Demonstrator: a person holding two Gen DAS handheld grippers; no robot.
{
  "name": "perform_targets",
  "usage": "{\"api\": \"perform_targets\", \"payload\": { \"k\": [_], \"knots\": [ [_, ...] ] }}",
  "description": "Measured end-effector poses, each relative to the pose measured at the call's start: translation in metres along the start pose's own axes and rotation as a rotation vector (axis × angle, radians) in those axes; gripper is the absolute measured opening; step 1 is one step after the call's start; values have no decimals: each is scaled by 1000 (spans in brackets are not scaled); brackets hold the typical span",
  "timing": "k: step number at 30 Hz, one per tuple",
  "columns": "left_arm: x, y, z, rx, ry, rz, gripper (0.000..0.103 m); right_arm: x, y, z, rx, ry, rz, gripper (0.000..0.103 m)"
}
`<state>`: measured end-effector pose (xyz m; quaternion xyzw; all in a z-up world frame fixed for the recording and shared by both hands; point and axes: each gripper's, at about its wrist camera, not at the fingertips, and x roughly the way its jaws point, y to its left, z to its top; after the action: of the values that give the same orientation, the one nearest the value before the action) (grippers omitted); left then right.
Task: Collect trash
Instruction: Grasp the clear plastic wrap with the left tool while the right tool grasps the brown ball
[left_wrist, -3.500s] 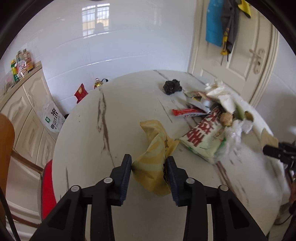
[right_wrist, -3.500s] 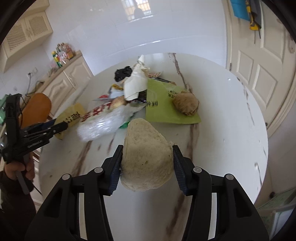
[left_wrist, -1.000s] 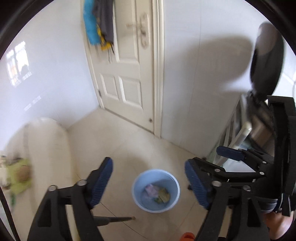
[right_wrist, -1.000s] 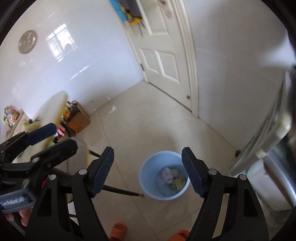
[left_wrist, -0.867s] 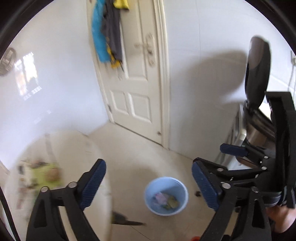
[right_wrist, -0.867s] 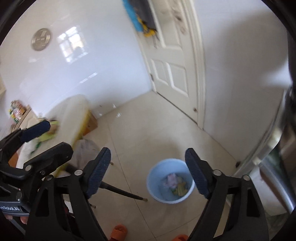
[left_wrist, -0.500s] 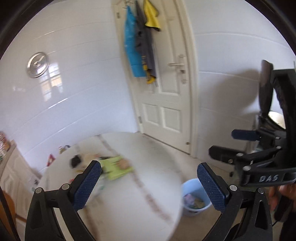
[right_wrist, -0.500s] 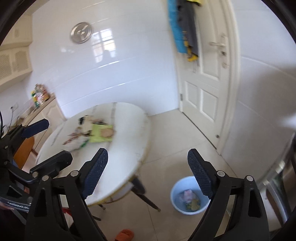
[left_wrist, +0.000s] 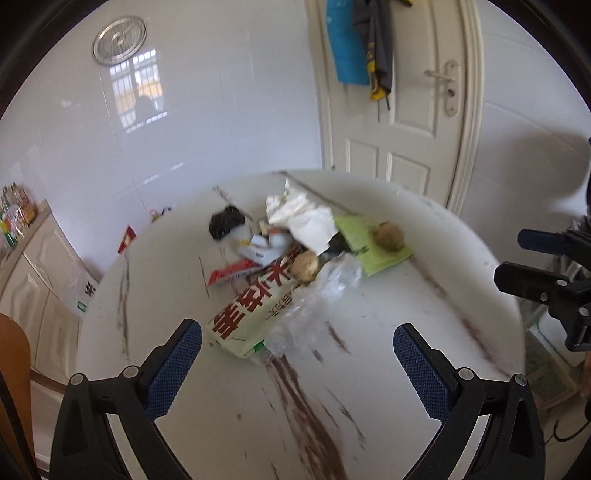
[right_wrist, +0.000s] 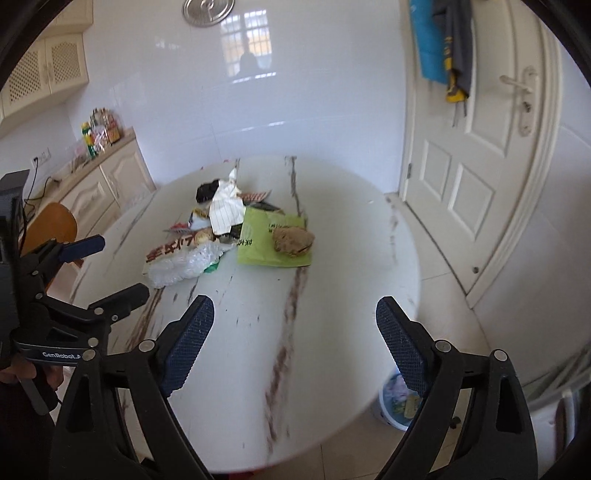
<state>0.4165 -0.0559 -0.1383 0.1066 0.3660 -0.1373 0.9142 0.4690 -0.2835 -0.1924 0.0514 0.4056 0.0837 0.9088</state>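
Note:
A trash pile lies on the round white marble table (left_wrist: 369, 369). It holds a white bag with red lettering (left_wrist: 255, 306), clear plastic (left_wrist: 325, 280), a white paper (left_wrist: 303, 218), a black wad (left_wrist: 225, 223), a red wrapper (left_wrist: 229, 273) and a brown lump (left_wrist: 388, 236) on a green sheet (left_wrist: 384, 258). My left gripper (left_wrist: 295, 347) stands open and empty just short of the lettered bag. My right gripper (right_wrist: 293, 321) is open and empty over bare table, well short of the green sheet (right_wrist: 258, 251) and brown lump (right_wrist: 293, 240). The blue bin (right_wrist: 395, 402) with trash sits on the floor under the table's right edge.
A white door (right_wrist: 472, 177) with hanging clothes stands behind the table on the right. Cream cabinets (right_wrist: 110, 177) with bottles line the left wall, and a wooden chair (right_wrist: 55, 225) stands by the table. A hand (right_wrist: 22, 373) holds the left gripper (right_wrist: 74, 280).
Both grippers have swung from above the blue bin on the floor back over the table and face the trash pile. Their jaws have widened and hold nothing.

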Motion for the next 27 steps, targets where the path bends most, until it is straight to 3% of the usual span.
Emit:
{"api": "perform_targets", "payload": {
  "k": [5,12,15,19,22,27],
  "knots": [
    [38,7,23,-7,33,-31,97,33,0,10,-6,33,8,89],
    [86,33,39,-16,96,-91,42,75,-7,31,-13,65,29,88],
    [89,33,38,-6,97,-104,28,92,-9,37,-14,82,36,87],
    [84,37,37,-19,84,-133,20,112,-12,43,-8,101,42,85],
    [78,43,35,-37,73,-148,17,123,-16,47,4,117,59,77],
    [64,49,31,-64,52,-162,15,138,-16,51,-20,143,84,51]
  ]
}}
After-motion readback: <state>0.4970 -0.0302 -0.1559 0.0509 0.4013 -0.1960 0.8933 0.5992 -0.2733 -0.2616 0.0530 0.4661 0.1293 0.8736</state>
